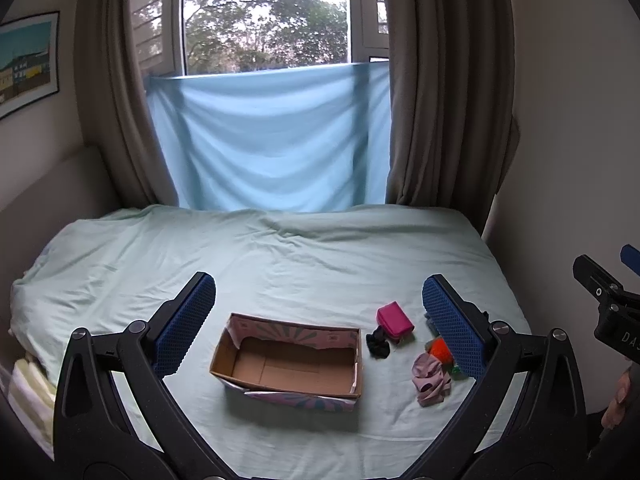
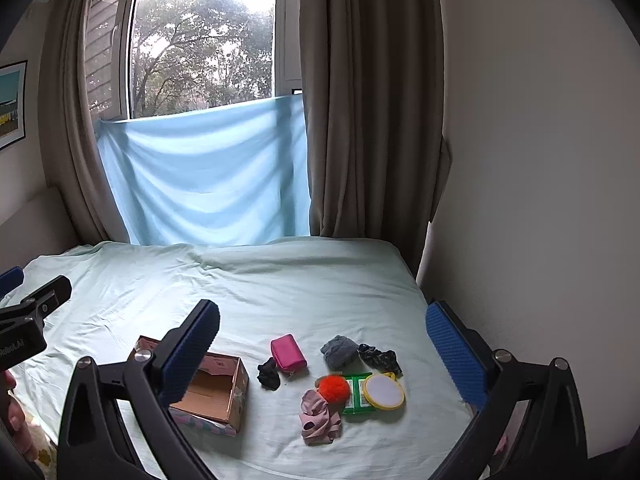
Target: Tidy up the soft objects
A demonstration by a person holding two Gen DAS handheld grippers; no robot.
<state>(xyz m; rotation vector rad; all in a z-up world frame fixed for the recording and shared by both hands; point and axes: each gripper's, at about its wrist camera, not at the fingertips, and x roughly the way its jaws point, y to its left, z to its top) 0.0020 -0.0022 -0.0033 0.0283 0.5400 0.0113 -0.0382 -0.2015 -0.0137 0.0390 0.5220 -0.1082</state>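
"DA" on right gripper [image 1: 624,276]

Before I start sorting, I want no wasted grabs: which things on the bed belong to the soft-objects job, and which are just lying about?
For the job:
box
black scrunchie
pink cloth
orange pompom
grey cloth
dark scrunchie
pink pouch, probably soft

Lying about:
round mirror
green packet

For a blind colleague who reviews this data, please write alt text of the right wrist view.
An open, empty right gripper hovers over a pale green bedsheet holding an empty cardboard box at left and small items beside it: pink zip pouch, black scrunchie, orange pompom, mauve cloth, grey cloth, round yellow-rimmed mirror.
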